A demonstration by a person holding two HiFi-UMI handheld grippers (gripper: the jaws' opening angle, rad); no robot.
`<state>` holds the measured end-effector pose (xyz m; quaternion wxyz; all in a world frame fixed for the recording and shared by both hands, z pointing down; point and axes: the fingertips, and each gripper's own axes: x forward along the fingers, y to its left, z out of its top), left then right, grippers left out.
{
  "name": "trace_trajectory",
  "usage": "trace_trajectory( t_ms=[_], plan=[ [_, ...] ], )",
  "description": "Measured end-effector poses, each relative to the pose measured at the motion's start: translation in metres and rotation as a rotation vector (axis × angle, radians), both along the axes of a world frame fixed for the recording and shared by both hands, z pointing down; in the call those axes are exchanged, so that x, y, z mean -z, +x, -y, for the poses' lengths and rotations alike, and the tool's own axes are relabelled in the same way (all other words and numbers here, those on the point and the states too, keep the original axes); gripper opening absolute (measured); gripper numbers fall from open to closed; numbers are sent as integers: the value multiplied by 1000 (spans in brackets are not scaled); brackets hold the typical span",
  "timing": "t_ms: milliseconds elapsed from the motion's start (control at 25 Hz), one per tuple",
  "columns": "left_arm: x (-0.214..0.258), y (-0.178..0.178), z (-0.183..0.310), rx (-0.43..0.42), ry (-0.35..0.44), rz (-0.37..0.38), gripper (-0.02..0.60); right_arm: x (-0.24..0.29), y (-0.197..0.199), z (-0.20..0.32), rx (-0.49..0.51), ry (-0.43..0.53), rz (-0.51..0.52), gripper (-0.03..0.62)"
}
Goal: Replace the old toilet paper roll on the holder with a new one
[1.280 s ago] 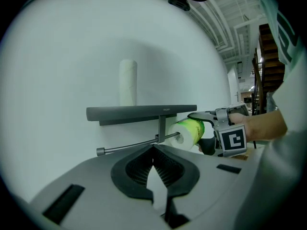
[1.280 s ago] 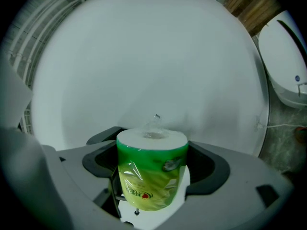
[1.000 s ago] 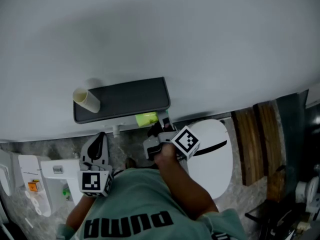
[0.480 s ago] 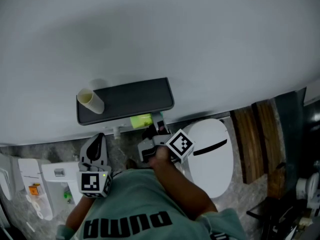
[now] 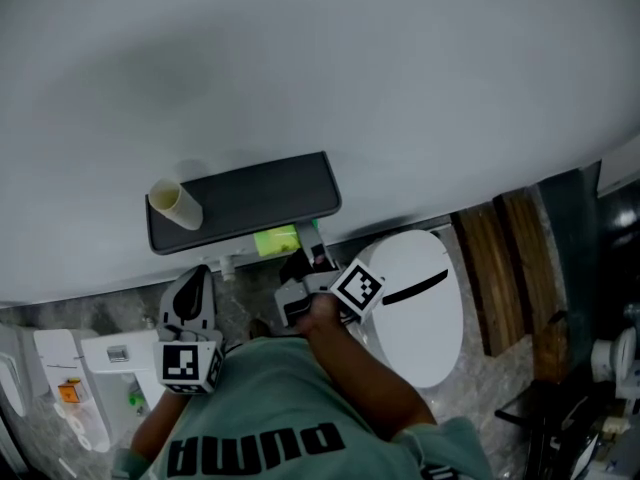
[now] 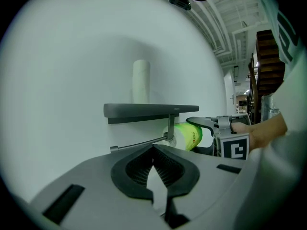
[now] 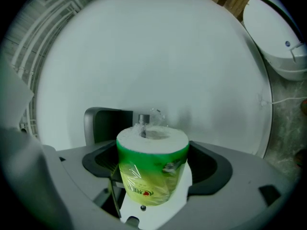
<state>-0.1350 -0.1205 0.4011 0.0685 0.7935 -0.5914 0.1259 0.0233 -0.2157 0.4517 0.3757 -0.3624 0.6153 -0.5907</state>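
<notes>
Under the shelf's (image 5: 250, 196) right half, the R gripper (image 5: 305, 256) holds the new roll (image 5: 277, 241), green wrapper on. Its jaws are clamped on the roll's sides, w/ the roll axis running along the shelf's long edge. R gripper view: the roll fills the gap between both jaws, and its far white face points at the wall (image 5: 350, 68). A metal post (image 7: 143, 119) shows just behind the core opening; contact between post and roll cannot be determined. L gripper view: the post drops from the shelf's underside and a thin bar (image 6: 139, 143) runs from it toward the shelf's left end. The roll sits just right of the post, on the side away from the bar's free end. Old cardboard tube (image 5: 175, 201): upright on the shelf's left end, near the left edge. L gripper (image 5: 196, 290): low and left of the R gripper, below the shelf's left half, well apart from roll and tube, jaws closed together w/ nothing between them. Surroundings: the shelf is fixed to the plain white wall, a white toilet (image 5: 415, 308) lies right of the R gripper, and wooden boards (image 5: 500, 278) stand further right. A hand (image 5: 325, 313) grips the R gripper behind its marker cube, and a green shirt (image 5: 270, 418) fills the head view's bottom edge.
</notes>
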Motion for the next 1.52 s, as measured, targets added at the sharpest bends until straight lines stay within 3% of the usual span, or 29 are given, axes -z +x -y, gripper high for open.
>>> trace_trajectory(
  t_ms=[320, 720, 800, 880, 1000, 1200, 1320, 1520],
  plan=[
    [-2, 4, -4, -41, 6, -32, 3, 0, 4, -21, 32, 24, -38, 428],
    [-4, 4, -12, -82, 12, -128, 3, 29, 9, -61, 25, 109, -240, 427],
    [-4, 3, -15, -92, 18, -148, 3, 37, 8, -69, 25, 139, -330, 426],
    [-3, 1, -18, -102, 23, -163, 3, 47, 5, -78, 27, 183, -432, 304],
    [0, -1, -23, -112, 33, -187, 3, 65, -6, -90, 48, 283, -584, 206],
    [2, -8, -33, -125, 42, -221, 3, 78, -33, -112, 111, 427, -1045, 5],
    [4, -13, -37, -132, 47, -232, 3, 81, -50, -122, 153, 467, -1185, 5],
    [1, -19, -45, -139, 46, -228, 3, 76, -60, -131, 176, 473, -1279, 5]
  ],
)
